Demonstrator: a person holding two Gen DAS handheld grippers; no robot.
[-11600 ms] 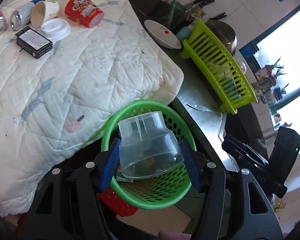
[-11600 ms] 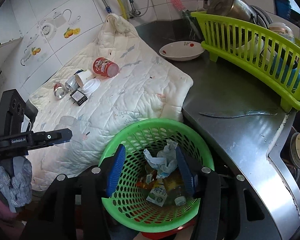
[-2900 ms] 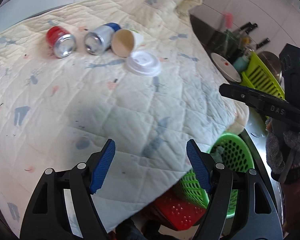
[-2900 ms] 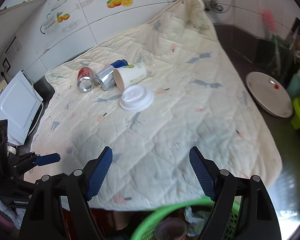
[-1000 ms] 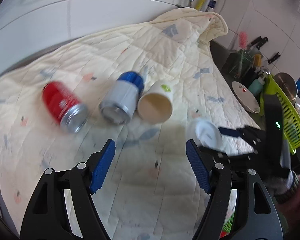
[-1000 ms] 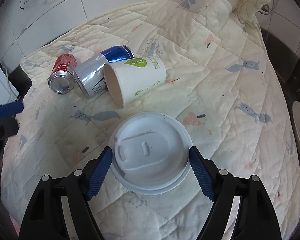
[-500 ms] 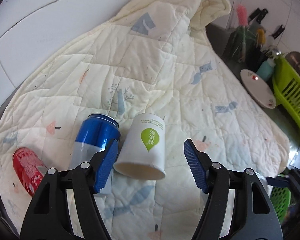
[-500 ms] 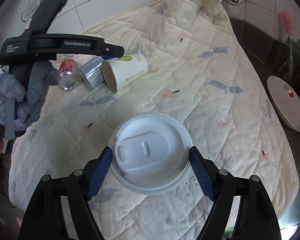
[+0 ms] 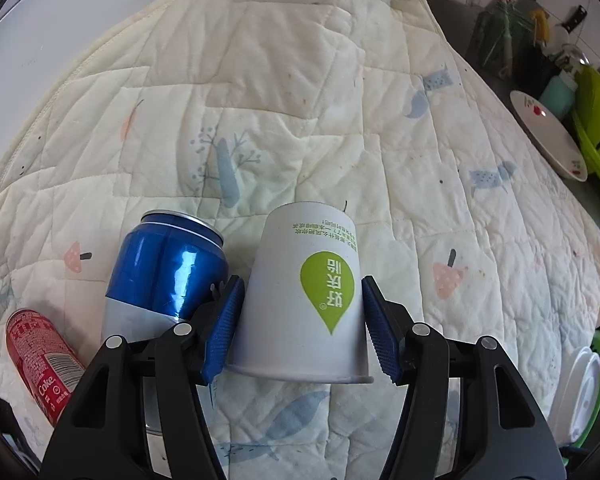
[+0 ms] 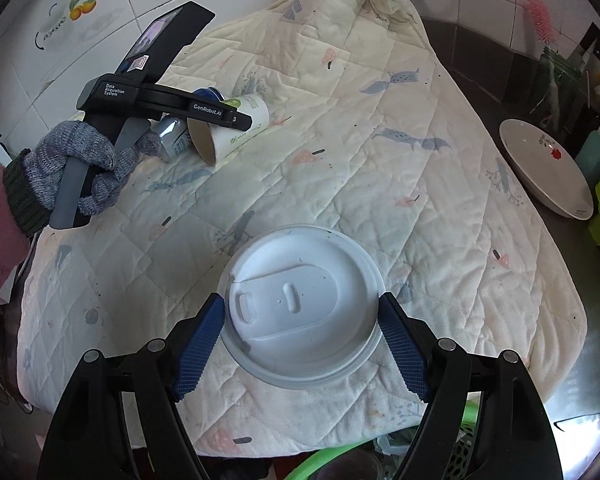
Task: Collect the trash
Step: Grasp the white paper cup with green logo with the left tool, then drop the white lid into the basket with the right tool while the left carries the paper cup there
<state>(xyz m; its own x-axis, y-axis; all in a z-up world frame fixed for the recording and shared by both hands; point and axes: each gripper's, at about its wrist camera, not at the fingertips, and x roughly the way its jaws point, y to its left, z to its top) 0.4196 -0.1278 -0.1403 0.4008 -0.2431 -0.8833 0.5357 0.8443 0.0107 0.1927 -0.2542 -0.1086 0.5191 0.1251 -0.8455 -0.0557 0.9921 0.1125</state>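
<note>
Left claw pitched steeply down, closing around paper cup.

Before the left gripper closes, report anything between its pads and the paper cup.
Nothing visible: the paper cup lies on its side between the closing left gripper pads. The blue can sits just outside the left pad, close enough to get nudged.

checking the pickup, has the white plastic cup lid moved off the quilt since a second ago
Yes: the white plastic cup lid, clamped in the right gripper, has come toward the cream quilt's near edge.

Paper cup on quilt, can touching its left, plate far right.
</note>
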